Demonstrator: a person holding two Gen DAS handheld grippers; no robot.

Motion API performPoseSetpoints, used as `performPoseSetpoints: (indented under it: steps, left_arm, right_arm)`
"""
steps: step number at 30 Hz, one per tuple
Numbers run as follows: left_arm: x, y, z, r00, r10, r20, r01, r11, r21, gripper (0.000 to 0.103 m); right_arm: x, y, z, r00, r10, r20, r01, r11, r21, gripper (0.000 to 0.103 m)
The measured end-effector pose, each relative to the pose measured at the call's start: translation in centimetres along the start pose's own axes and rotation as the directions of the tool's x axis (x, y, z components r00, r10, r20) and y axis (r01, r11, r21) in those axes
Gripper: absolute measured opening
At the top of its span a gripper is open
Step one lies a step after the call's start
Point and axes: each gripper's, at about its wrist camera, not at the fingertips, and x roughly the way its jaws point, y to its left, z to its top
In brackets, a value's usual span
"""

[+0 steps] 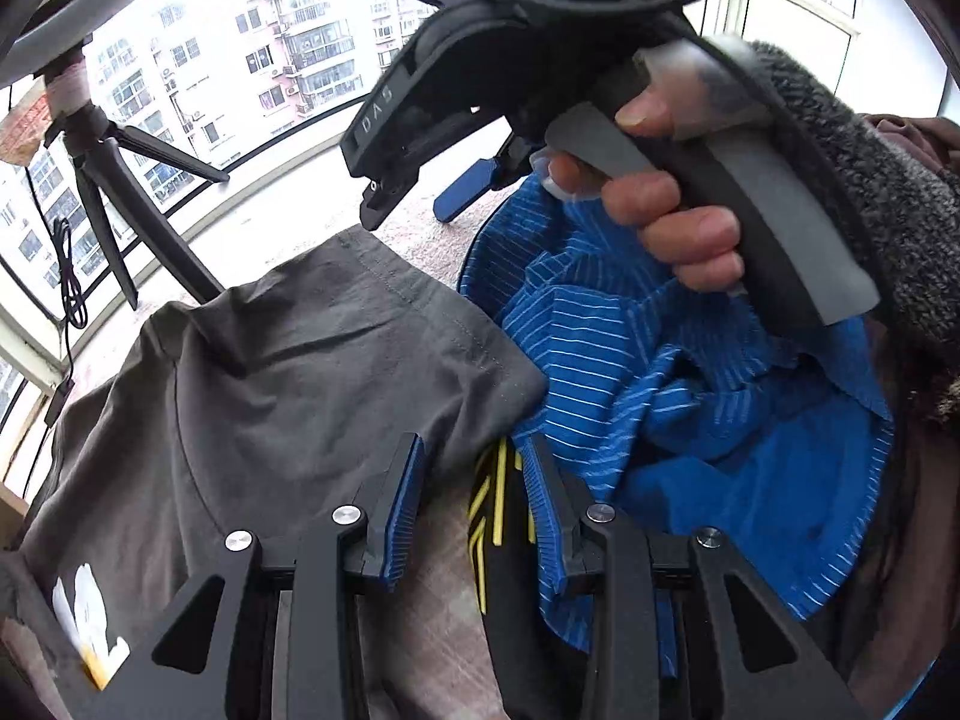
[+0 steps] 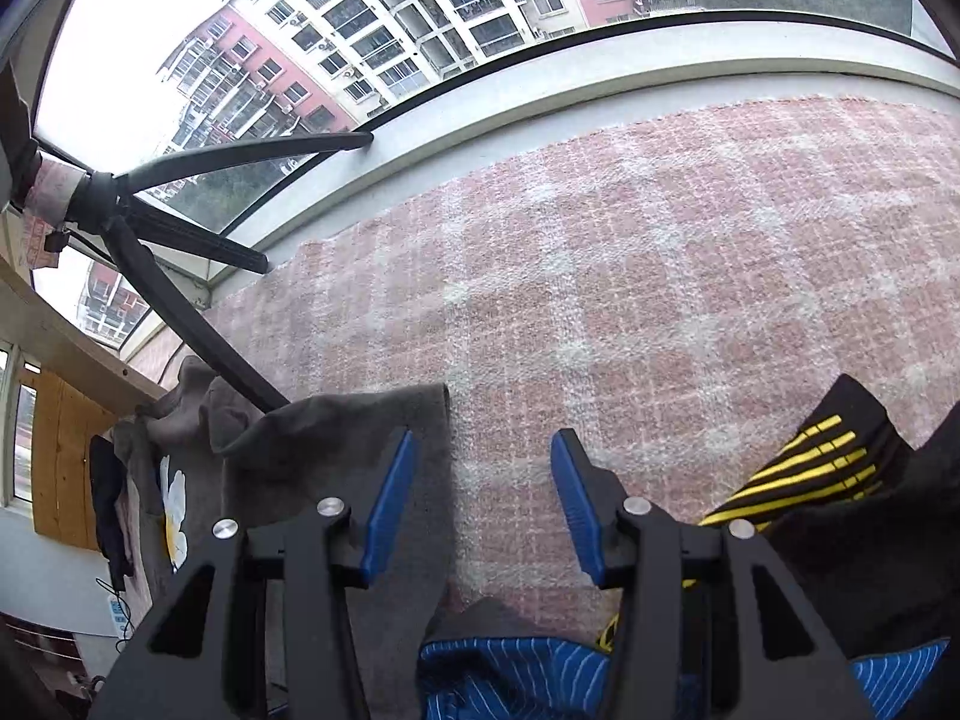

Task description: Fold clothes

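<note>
- The work surface was a pink-and-white checked woven blanket [image 2: 630, 252] that ran up to a pale window sill [image 2: 540, 102] along its far edge.
- Beyond the sill, a curved window [image 2: 180, 30] showed pink and white apartment blocks [image 2: 372, 18] outside in daylight.
- A black tripod [image 2: 180, 228] stood at the far left corner of the blanket, one leg coming down onto the cloth beside the grey garment.
- A thin black cable [image 1: 71, 276] hung against the window frame to the left.
- A dark grey T-shirt with a white flower print [image 1: 288, 384] lay rumpled over the left part of the blanket, its hem towards the middle.
- A blue shirt with thin white stripes [image 1: 672, 396] lay bunched at the near right, touching the grey T-shirt's edge.
- A black garment with yellow stripes [image 2: 822, 456] lay at the right edge, partly under the blue shirt.
- The left gripper [image 1: 474, 498] hovered with its blue-padded fingers spread apart over the seam between grey and blue cloth, gripping nothing.
- The right gripper [image 2: 480, 498] was likewise wide apart and empty above bare blanket; from the left wrist camera it [image 1: 420, 198] was raised above the blue shirt.
- The person's right hand [image 1: 672, 210], in a grey fuzzy sleeve [image 1: 864, 180], held its handle and blocked much of the far right of the blanket.
</note>
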Motion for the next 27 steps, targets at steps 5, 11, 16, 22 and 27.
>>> performPoseSetpoints:
  steps: [5,11,16,22,27]
  left_arm:
    - [1.1,0.1,0.2,0.999,-0.036,0.004,0.036,0.999,0.011,0.033]
    - [1.6,0.1,0.7,0.997,-0.066,0.03,0.066,0.998,0.008,0.03]
    - [-1.5,2.5,-0.9,0.974,-0.165,0.157,0.187,0.972,-0.141,0.007]
    - [-7.0,7.0,-5.3,0.914,-0.196,0.356,0.333,0.862,-0.381,0.007]
    - [-8.5,9.6,-9.1,0.905,-0.127,0.406,0.342,0.783,-0.519,0.007]
  right_arm:
    - [0.9,1.9,-0.3,1.0,0.008,0.002,-0.008,0.994,-0.109,0.046]
    - [1.7,3.6,-1.0,1.0,-0.025,0.011,0.027,0.981,-0.19,0.005]
    - [-1.6,2.5,-1.2,0.992,0.091,0.082,-0.084,0.993,-0.085,0.004]
    - [-5.6,7.3,-1.8,0.972,0.147,0.181,-0.123,0.983,-0.135,0.004]
    - [-6.4,14.7,-3.0,0.97,0.16,0.185,-0.099,0.948,-0.301,0.004]
